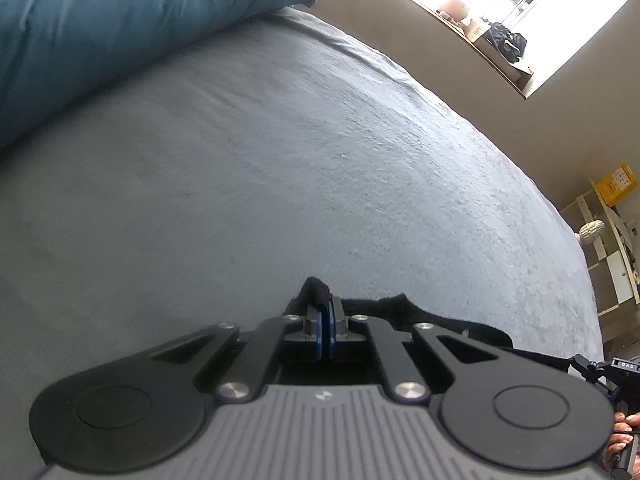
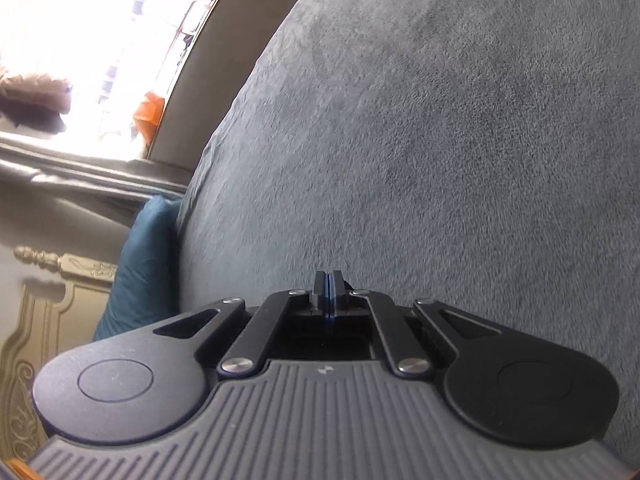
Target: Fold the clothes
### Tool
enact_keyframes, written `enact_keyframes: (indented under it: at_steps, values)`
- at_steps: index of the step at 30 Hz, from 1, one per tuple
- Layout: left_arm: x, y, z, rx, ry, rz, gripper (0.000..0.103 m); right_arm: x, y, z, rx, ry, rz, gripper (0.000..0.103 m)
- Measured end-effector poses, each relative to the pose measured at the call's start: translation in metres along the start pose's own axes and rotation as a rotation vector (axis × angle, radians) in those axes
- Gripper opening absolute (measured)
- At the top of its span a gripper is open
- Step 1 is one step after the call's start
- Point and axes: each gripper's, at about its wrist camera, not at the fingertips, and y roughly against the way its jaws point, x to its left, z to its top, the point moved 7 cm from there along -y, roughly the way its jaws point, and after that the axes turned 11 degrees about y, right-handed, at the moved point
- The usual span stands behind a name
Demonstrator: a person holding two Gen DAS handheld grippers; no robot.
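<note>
Left tool [image 1: 326,308] clamped on black garment [image 1: 440,322] low in frame, right tool [image 2: 329,280] closed tight, a dark scrap at its tips, grey bed [image 1: 280,180] beneath, blue pillow [image 1: 120,20] upper left

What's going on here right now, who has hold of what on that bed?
A person is working with two handheld grippers over a grey bedspread. The left gripper is shut on a bunched edge of a black garment, which trails off to the right under the tool. The right gripper is shut too; a sliver of dark cloth shows beside its fingers, but whether it is gripped is unclear. A blue pillow lies at the far end. No fold is visible yet.
</note>
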Motion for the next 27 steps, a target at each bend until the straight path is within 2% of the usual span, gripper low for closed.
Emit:
enact_keyframes:
  at_steps: [2,4,5,6,8,10,13,16,19,23,25,27]
  values:
    - [-0.002,-0.013,0.005,0.016,0.010,-0.015,0.007,-0.006,-0.008,0.004,0.002,-0.013,-0.009,0.000]
    - [0.004,-0.030,0.009,0.040,0.051,-0.004,0.028,-0.016,-0.020,0.006,0.014,-0.025,-0.027,0.000]
    - [0.010,-0.038,0.011,0.047,0.084,0.009,0.043,-0.023,-0.027,0.005,0.023,-0.036,-0.037,0.003]
    - [0.016,-0.044,0.013,0.048,0.120,0.024,0.048,-0.032,-0.031,0.004,0.029,-0.072,-0.041,0.004]
    - [0.027,-0.046,0.016,0.034,0.206,0.026,0.047,-0.051,-0.039,0.001,0.040,-0.147,-0.049,0.008]
    - [0.033,-0.036,0.019,0.006,0.252,-0.012,0.050,-0.061,-0.029,-0.001,-0.007,-0.203,-0.021,0.014]
    - [0.039,-0.013,0.019,-0.031,0.252,-0.019,0.053,-0.051,-0.001,-0.004,-0.064,-0.141,0.001,0.019]
    - [0.043,0.014,0.007,-0.027,0.154,0.032,0.055,-0.013,0.020,-0.016,-0.034,0.063,-0.002,0.020]
    - [0.044,0.034,-0.021,0.033,-0.014,0.107,0.055,0.048,0.018,-0.047,0.078,0.346,0.025,0.020]
    - [0.050,0.048,-0.076,0.145,-0.205,0.180,0.056,0.143,-0.018,-0.128,0.269,0.789,0.112,0.025]
    - [0.057,0.048,-0.100,0.164,-0.268,0.222,0.056,0.183,-0.040,-0.174,0.344,1.014,0.150,0.027]
    - [0.066,0.045,-0.119,0.180,-0.271,0.241,0.056,0.213,-0.068,-0.219,0.387,1.244,0.133,0.028]
